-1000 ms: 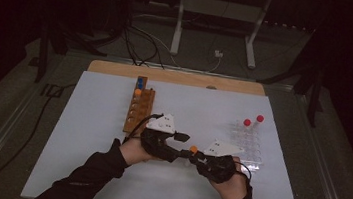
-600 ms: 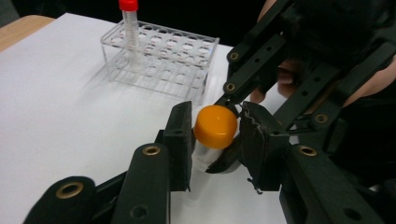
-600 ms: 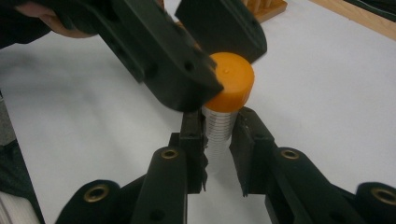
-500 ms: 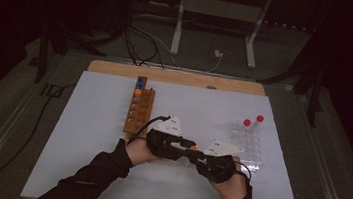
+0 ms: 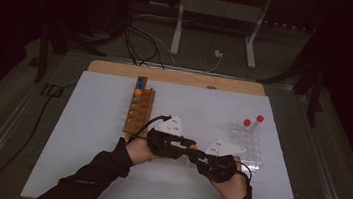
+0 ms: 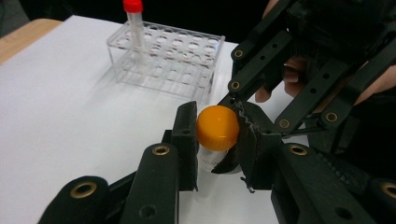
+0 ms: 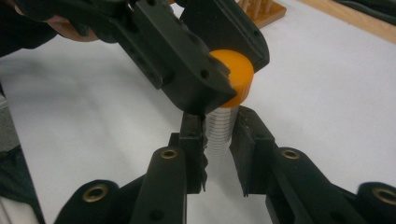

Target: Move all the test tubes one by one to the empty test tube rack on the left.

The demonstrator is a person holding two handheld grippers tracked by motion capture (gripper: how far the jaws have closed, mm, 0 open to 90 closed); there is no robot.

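Orange plastic sits at the middle of what we see: the orange cap [image 6: 217, 127] of a clear tube [image 7: 219, 130] that both grippers hold at once. In the left gripper view, our left gripper [image 6: 215, 140] has just closed its jaws, and they now press on the cap from either side. In the right gripper view, our right gripper [image 7: 218, 140] pinches the ribbed, clear body of the tube just below the cap, with the left gripper's black jaws clamped on the cap above it. The tube stands roughly upright between the two, above the white surface [image 5: 86, 119].

From the high view we find the two grippers meeting tip to tip near the middle of the surface, somewhat toward its near edge, the left gripper [image 5: 190, 145] coming from the left and the right gripper [image 5: 198, 155] from the right. The cap shows there as a small orange spot between them.

Behind the left gripper, toward the far edge, stands a wooden rack [image 5: 139, 109] with an orange-capped tube [image 5: 137, 92] and a blue-capped tube [image 5: 140, 81] at its far end. Near the right edge lies a clear plastic rack [image 5: 247, 143] holding two red-capped tubes [image 5: 247, 122] at its far end; in the left gripper view we see one red-capped tube [image 6: 134, 21] upright in it.
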